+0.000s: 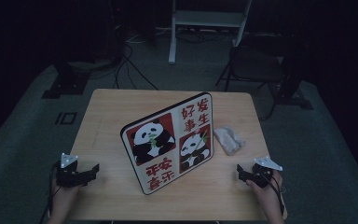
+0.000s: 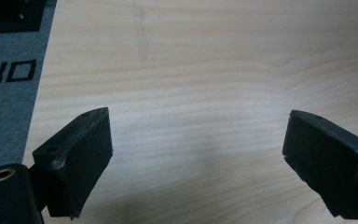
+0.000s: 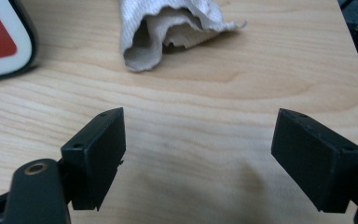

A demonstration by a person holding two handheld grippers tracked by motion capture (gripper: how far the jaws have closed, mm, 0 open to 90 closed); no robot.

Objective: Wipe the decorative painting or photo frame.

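Observation:
A rounded board (image 1: pixel 170 142) printed with two pandas and red characters lies in the middle of the wooden table (image 1: pixel 116 105), turned at an angle. A crumpled whitish cloth (image 1: pixel 229 139) rests just right of it; the right gripper view shows that cloth (image 3: pixel 168 28) ahead of the jaws and a corner of the board (image 3: pixel 2 39) at the left. My left gripper (image 1: pixel 93 171) is open near the table's front left, over bare wood. My right gripper (image 1: pixel 240 173) is open near the front right, nothing between its jaws.
Dark carpet surrounds the table, with a "10" floor mark (image 2: pixel 16 71) off its left edge. Cables, a white stand (image 1: pixel 205 21) and a dark folding chair (image 1: pixel 256 65) are behind the table. Bare wood lies between each gripper and the board.

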